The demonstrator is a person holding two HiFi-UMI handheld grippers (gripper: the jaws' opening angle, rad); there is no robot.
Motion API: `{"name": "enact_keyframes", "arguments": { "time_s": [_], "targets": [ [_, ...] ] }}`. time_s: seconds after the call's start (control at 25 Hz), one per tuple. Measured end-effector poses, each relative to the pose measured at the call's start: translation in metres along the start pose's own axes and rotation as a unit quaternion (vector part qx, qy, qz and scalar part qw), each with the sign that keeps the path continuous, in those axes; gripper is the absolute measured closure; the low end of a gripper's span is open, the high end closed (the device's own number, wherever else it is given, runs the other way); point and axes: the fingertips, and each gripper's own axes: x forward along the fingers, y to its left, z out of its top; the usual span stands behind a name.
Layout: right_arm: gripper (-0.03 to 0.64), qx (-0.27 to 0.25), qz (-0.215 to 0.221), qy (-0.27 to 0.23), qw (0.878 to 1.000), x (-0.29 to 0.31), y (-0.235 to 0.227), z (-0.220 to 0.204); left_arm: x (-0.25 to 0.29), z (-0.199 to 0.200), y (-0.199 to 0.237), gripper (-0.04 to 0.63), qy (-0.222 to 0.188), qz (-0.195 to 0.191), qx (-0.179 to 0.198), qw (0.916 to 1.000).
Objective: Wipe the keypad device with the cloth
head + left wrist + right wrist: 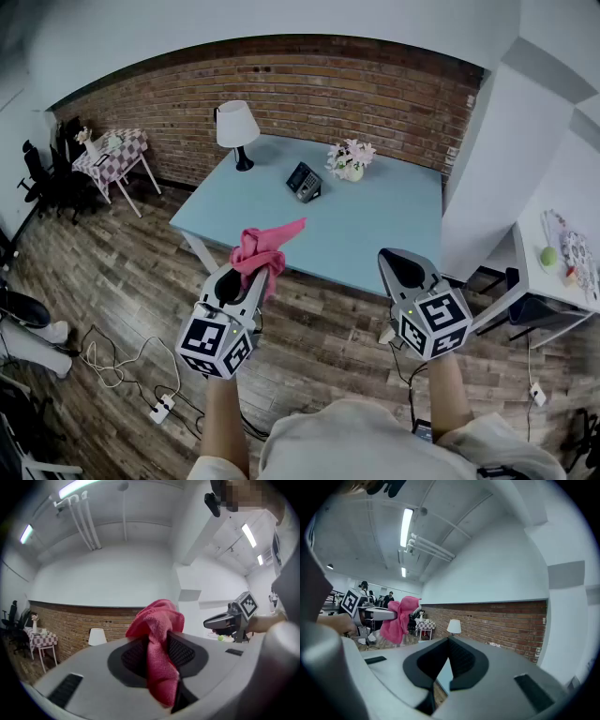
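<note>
Left fingers (185, 651) pinch the pink cloth (158, 625).

The table (375, 234) offers open surface across its near half and right side, so approach over the near edge is free. Obstacles stand at the far side: the lamp (238, 131) at the left corner and the flowers (350, 159) just right of the device (304, 181). A gap separates lamp and device. A white wall (487, 159) stands just beside the table's right edge.
</note>
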Motion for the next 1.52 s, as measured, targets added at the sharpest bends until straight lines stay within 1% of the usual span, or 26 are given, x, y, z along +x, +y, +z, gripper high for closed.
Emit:
{"name": "enact_keyframes", "arguments": {
  "time_s": [0.16,0.24,0.32,0.44,0.52,0.64,0.84,1.0,1.12,1.24,1.52],
  "targets": [
    [0.6,0.025,0.007,-0.019,0.999,0.0,0.005,0.006,0.0,-0.002,0.003,0.448,0.012,-0.001,-0.004,0.9999],
    [0.6,0.039,0.008,-0.028,0.999,0.001,0.004,0.008,0.002,-0.011,0.0,0.448,0.019,-0.004,-0.023,0.9995],
    [0.598,0.034,0.002,-0.029,0.999,0.003,0.003,0.007,0.005,-0.022,-0.006,0.448,0.025,-0.015,-0.046,0.9985],
    [0.598,0.033,0.003,-0.028,0.999,0.004,0.013,0.003,0.003,-0.037,-0.011,0.448,0.041,-0.027,-0.047,0.9977],
    [0.598,0.033,0.006,-0.022,0.999,0.006,0.02,0.003,-0.002,-0.04,-0.008,0.448,0.043,-0.031,-0.05,0.9974],
    [0.6,0.04,0.024,-0.006,0.999,0.007,0.033,-0.001,-0.01,-0.043,0.002,0.448,0.043,-0.03,-0.057,0.997],
    [0.6,0.043,0.049,-0.005,0.998,0.007,0.052,-0.009,-0.023,-0.06,0.011,0.448,0.054,-0.033,-0.065,0.9959],
    [0.6,0.055,0.067,0.0,0.996,0.02,0.056,-0.009,-0.02,-0.063,0.025,0.448,0.059,-0.03,-0.066,0.9956],
    [0.6,0.054,0.08,-0.003,0.995,0.034,0.057,-0.002,-0.009,-0.068,0.035,0.448,0.059,-0.029,-0.074,0.9951],
    [0.6,0.047,0.085,-0.003,0.995,0.057,0.044,-0.005,0.012,-0.073,0.045,0.448,0.062,-0.023,-0.07,0.9953],
    [0.601,0.05,0.101,0.003,0.994,0.129,-0.02,-0.014,0.09,-0.079,0.069,0.448,0.066,-0.002,-0.06,0.996]
  ]
}}
